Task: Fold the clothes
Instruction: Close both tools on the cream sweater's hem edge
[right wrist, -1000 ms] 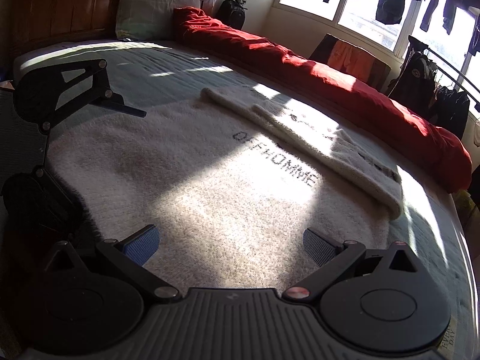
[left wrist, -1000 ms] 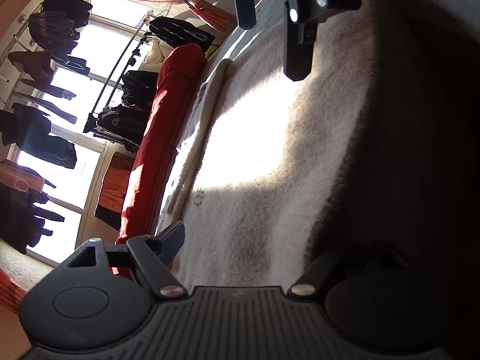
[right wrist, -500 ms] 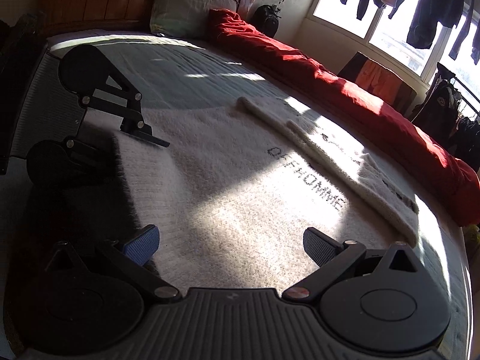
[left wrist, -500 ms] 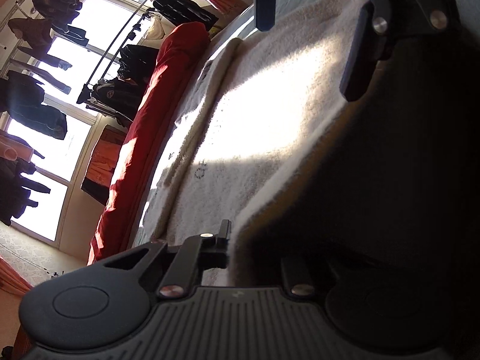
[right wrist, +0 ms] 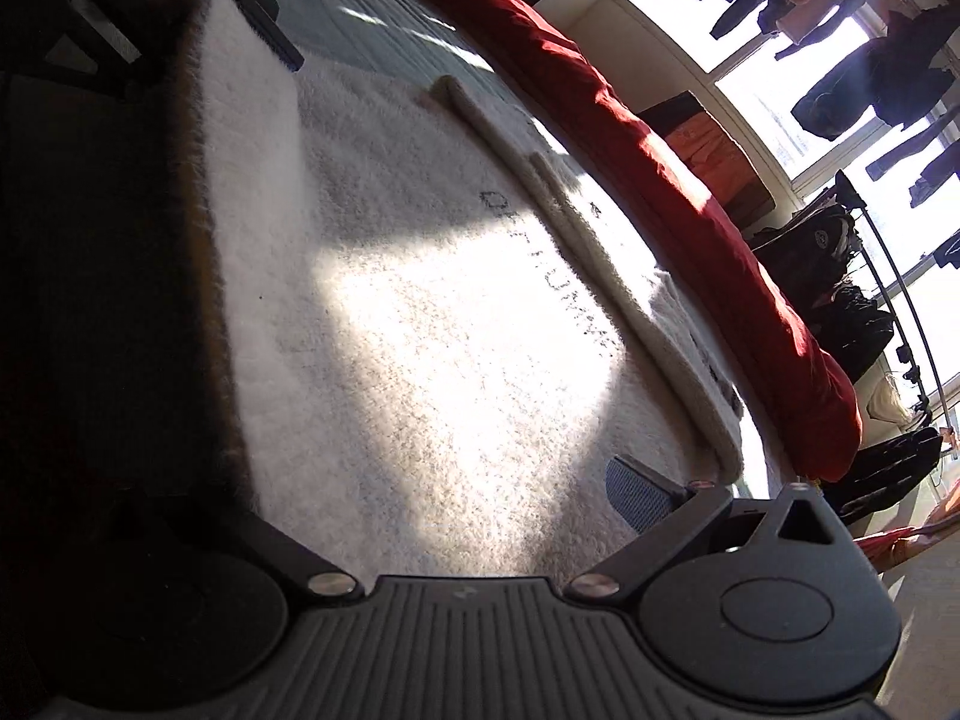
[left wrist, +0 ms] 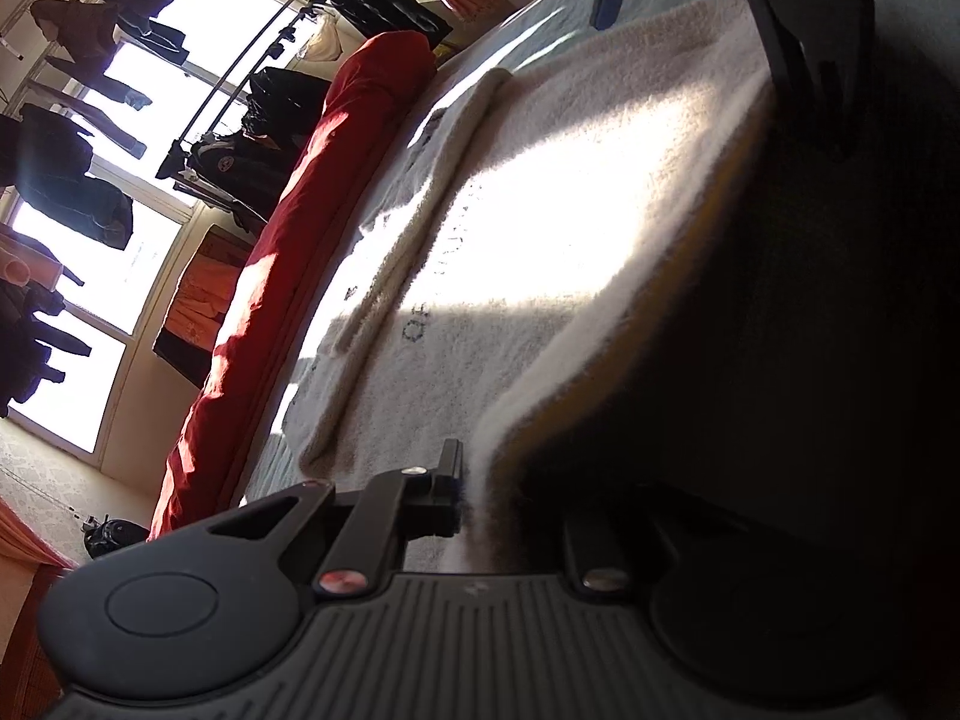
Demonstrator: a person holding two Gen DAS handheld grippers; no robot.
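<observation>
A fuzzy white sweater (left wrist: 540,228) with dark lettering lies on the bed; its far sleeve is folded over as a long strip (right wrist: 576,222). My left gripper (left wrist: 480,498) is shut on the sweater's near edge, which stands raised off the bed. In the right wrist view the sweater (right wrist: 420,330) fills the middle and its near edge is lifted into a wall on the left. My right gripper (right wrist: 438,510) sits at that edge; its right finger (right wrist: 636,492) shows with a blue pad, the left one is lost in shadow. The left gripper also shows at top left (right wrist: 264,6).
A red duvet roll (left wrist: 288,252) runs along the far side of the bed, also in the right wrist view (right wrist: 690,210). Windows with hanging dark clothes (left wrist: 66,180) and a clothes rack (right wrist: 840,276) stand beyond. The grey-green quilt (right wrist: 372,18) shows past the sweater.
My left gripper has closed on the sweater's near edge and lifted it. My right gripper has tilted and moved in at the same edge, which now rises along both.
</observation>
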